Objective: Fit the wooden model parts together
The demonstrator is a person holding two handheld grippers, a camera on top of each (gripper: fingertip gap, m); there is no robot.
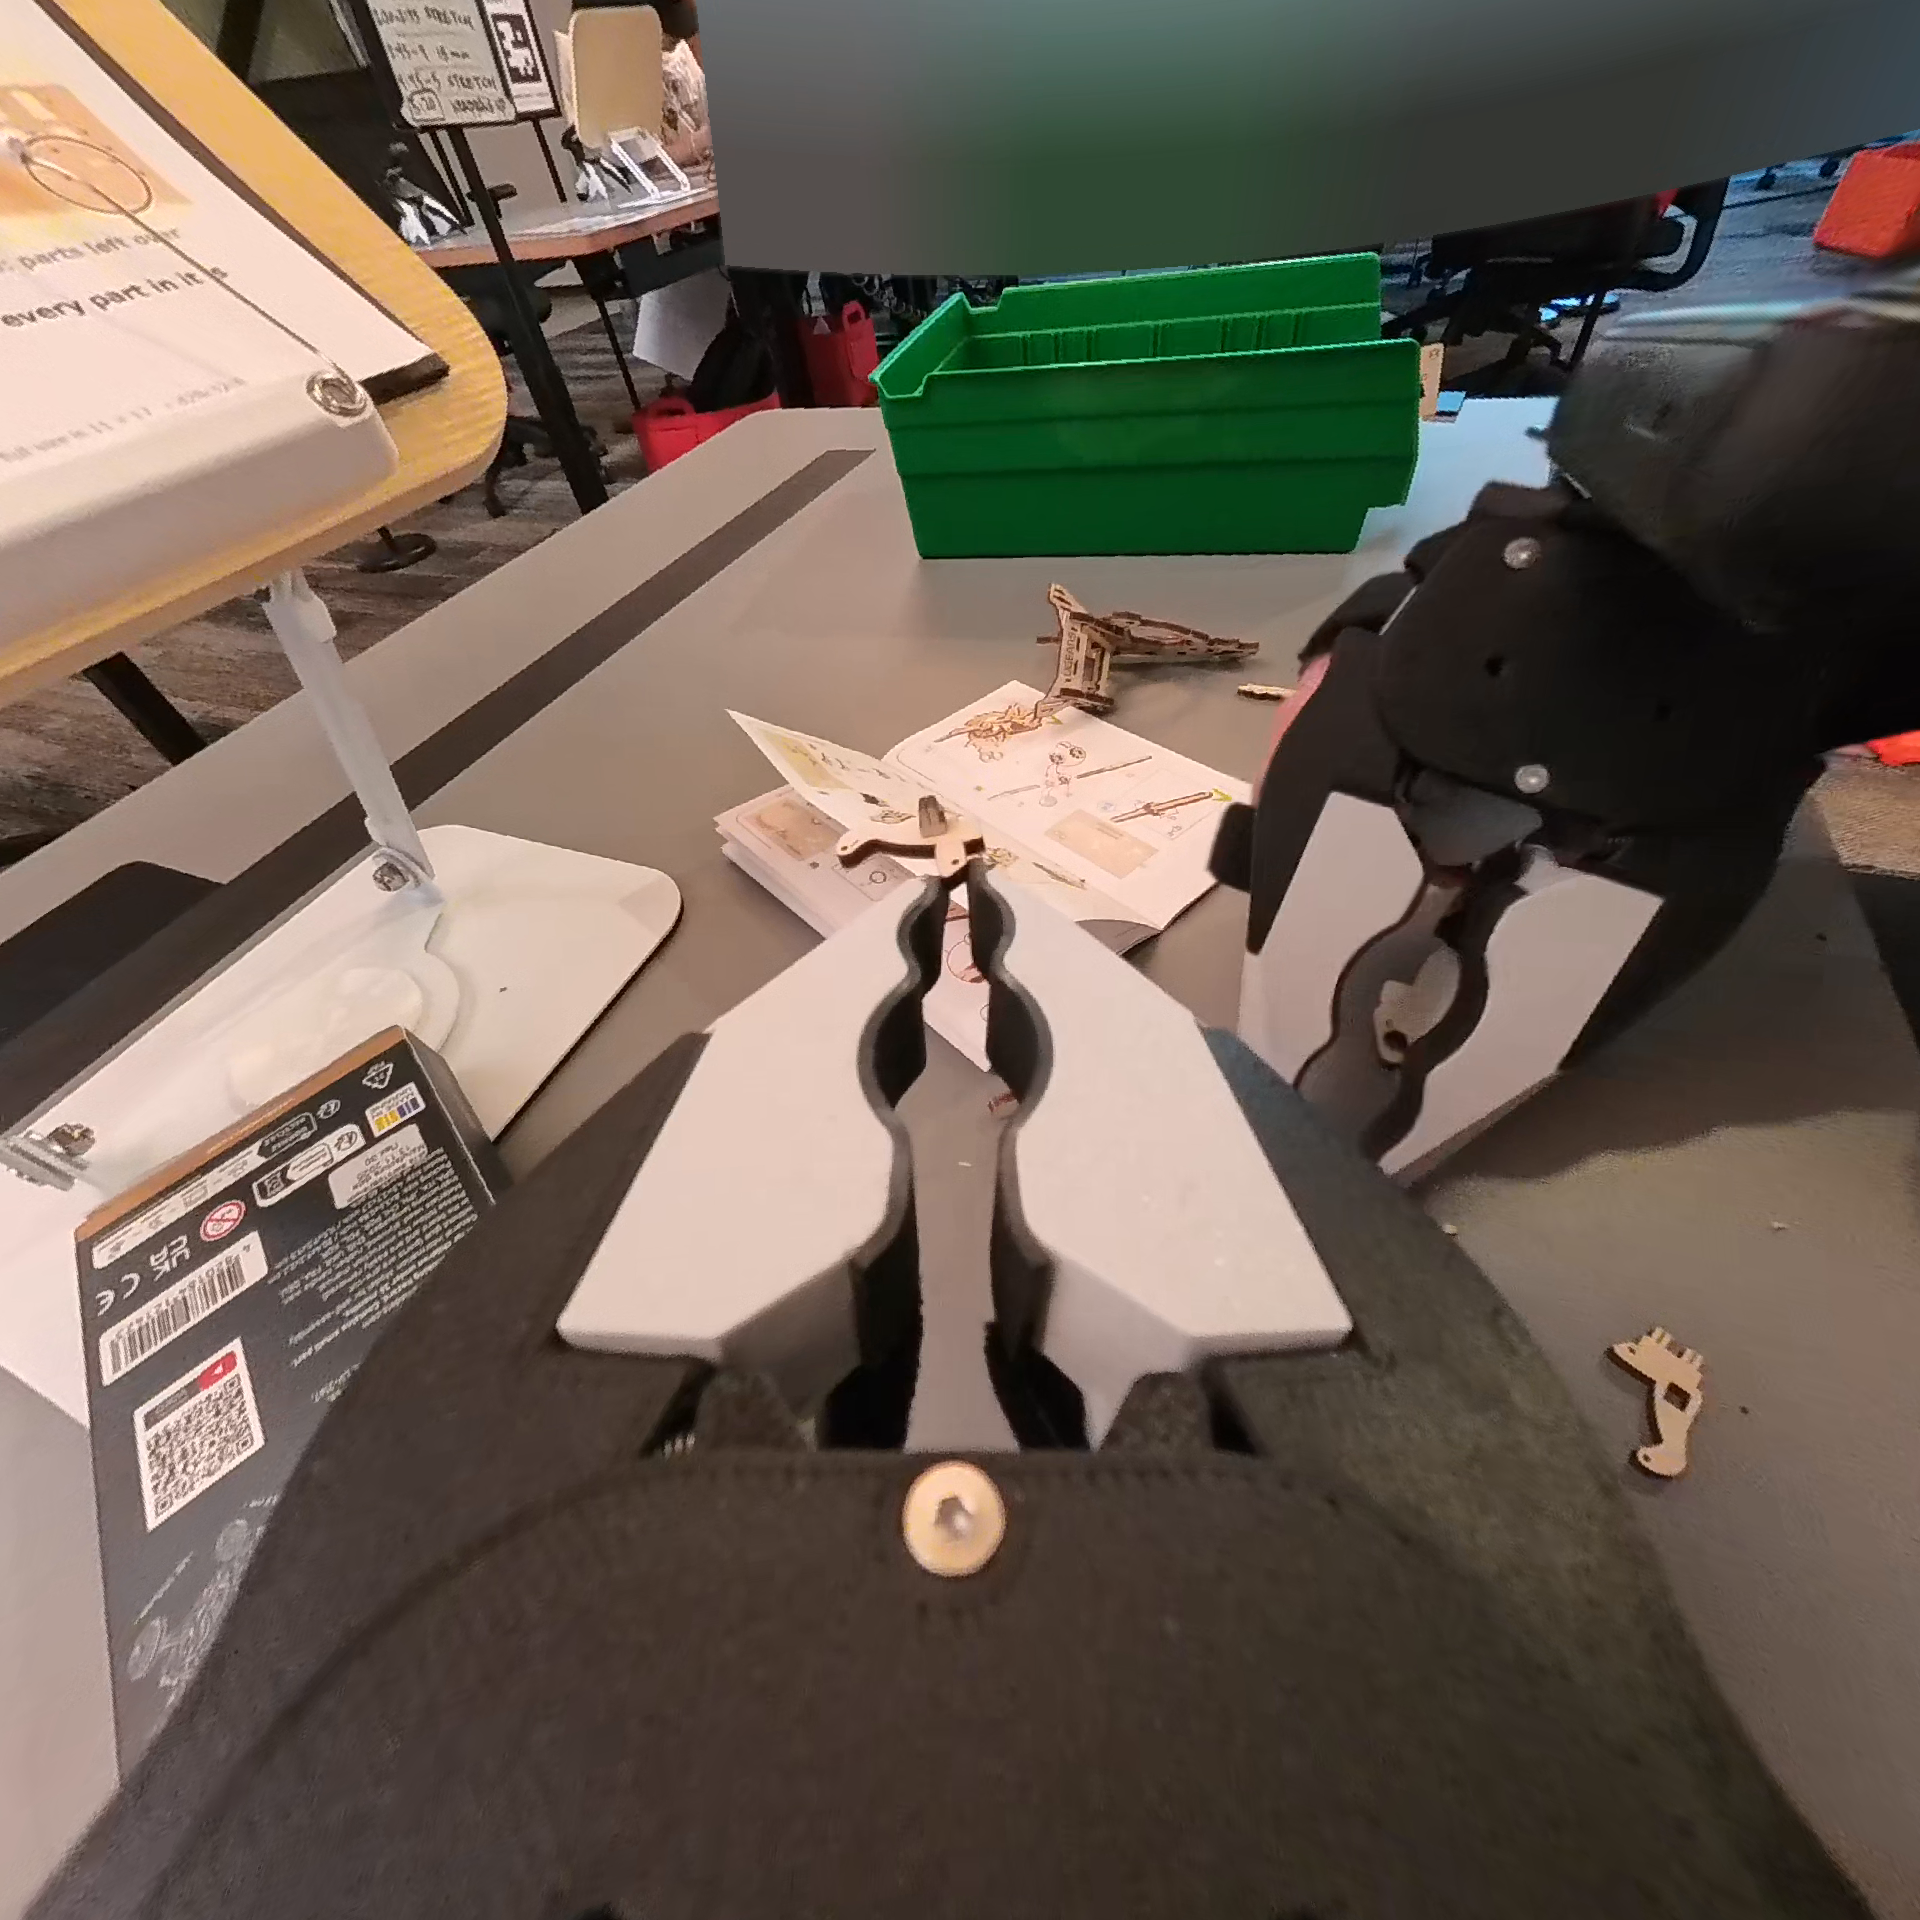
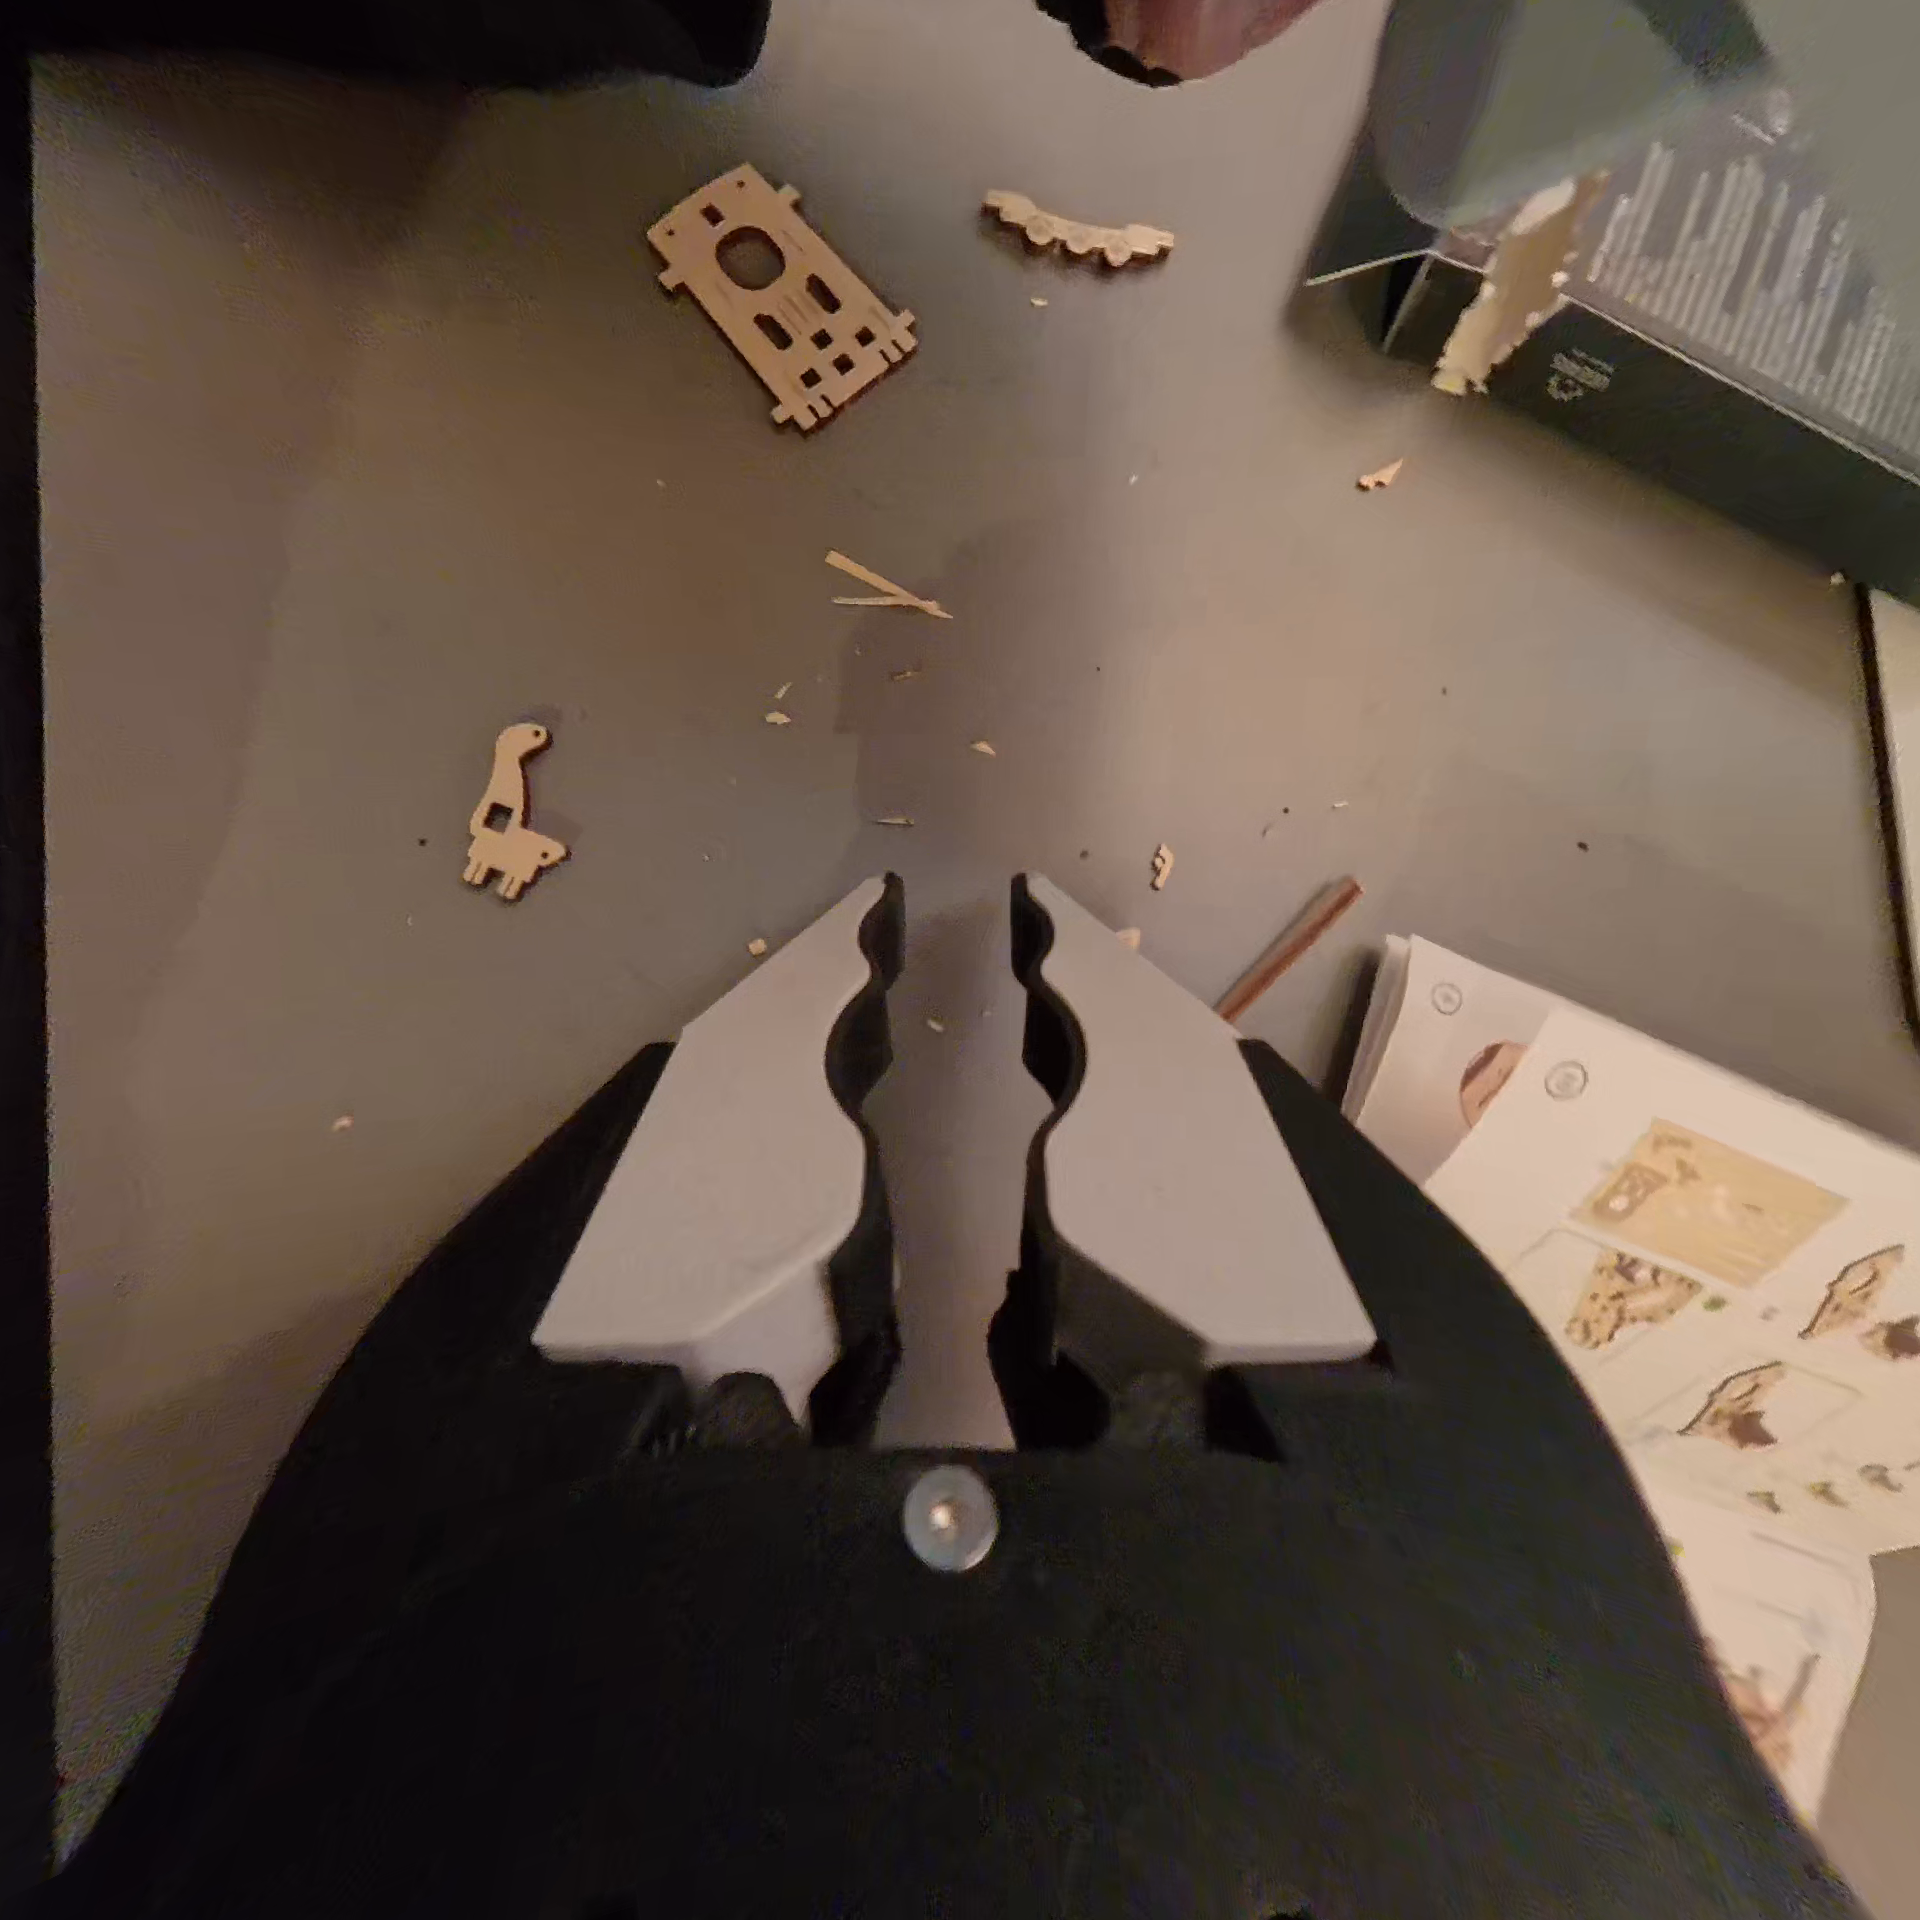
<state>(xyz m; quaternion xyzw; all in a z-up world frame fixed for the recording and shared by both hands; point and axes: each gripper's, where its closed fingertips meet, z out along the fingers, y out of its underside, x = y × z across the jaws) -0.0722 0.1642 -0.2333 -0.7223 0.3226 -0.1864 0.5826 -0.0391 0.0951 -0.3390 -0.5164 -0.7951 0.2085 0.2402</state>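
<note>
We saw the left gripper with its jaws pinching a small wooden part above the booklet; the right gripper hung empty, jaws spread, over the table.

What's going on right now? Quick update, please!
Left gripper shut on small wooden part. Right gripper open, empty, above table. Loose perforated plate ahead; nothing blocking.

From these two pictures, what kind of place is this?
Probably a shared workshop or lab room, not a home. Beyond the grey work table stand more desks and a whiteboard on legs. A green plastic storage bin and loose laser-cut wooden parts lie on the table.
</note>
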